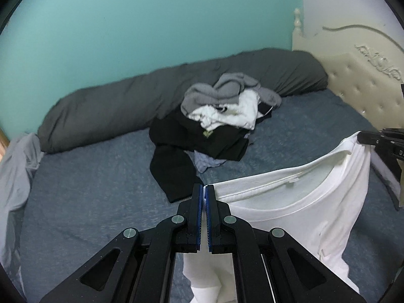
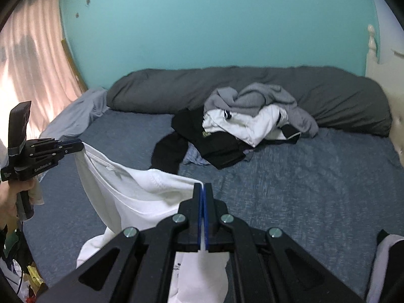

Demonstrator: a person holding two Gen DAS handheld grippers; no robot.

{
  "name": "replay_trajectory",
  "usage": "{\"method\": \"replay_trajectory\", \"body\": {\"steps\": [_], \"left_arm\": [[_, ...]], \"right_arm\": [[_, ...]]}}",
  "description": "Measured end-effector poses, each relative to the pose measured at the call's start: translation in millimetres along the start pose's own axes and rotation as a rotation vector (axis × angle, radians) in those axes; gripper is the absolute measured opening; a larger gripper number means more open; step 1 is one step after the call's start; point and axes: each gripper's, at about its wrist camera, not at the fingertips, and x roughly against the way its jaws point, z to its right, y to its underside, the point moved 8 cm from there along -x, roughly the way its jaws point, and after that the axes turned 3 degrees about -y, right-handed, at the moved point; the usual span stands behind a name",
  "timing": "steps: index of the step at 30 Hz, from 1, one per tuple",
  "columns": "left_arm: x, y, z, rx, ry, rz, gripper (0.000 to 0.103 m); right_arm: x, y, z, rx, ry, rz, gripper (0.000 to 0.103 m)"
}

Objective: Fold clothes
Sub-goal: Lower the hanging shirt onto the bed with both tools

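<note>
A white T-shirt [image 1: 290, 202] hangs stretched between my two grippers above the blue bed [image 1: 88, 189], its collar sagging between them. My left gripper [image 1: 204, 186] is shut on one shoulder edge of the shirt. My right gripper [image 2: 202, 185] is shut on the other shoulder edge, with the white T-shirt [image 2: 131, 192] running off to the left. The right gripper [image 1: 361, 137] also shows at the right edge of the left wrist view. In the right wrist view the left gripper [image 2: 80, 145] shows at the left, held by a hand [image 2: 10, 199].
A pile of clothes [image 1: 217, 116] in grey, white and black lies mid-bed [image 2: 303, 189], in front of a long grey pillow [image 1: 126, 101]. A cream headboard [image 1: 353, 80] is at right, a grey sheet [image 1: 15, 171] at left. A curtain [image 2: 30, 63] hangs left.
</note>
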Motion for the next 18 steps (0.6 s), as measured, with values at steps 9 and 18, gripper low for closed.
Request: {"method": "replay_trajectory", "body": {"steps": [9,18], "left_arm": [[-107,11,0,0.004,0.011,-0.085,0.003],[-197,28,11,-0.001,0.020,-0.155,0.003]], "right_arm": [[-95,8,50,-0.054,0.011,-0.067,0.001],[-189,27,90,-0.105,0.042,-0.157,0.001]]}}
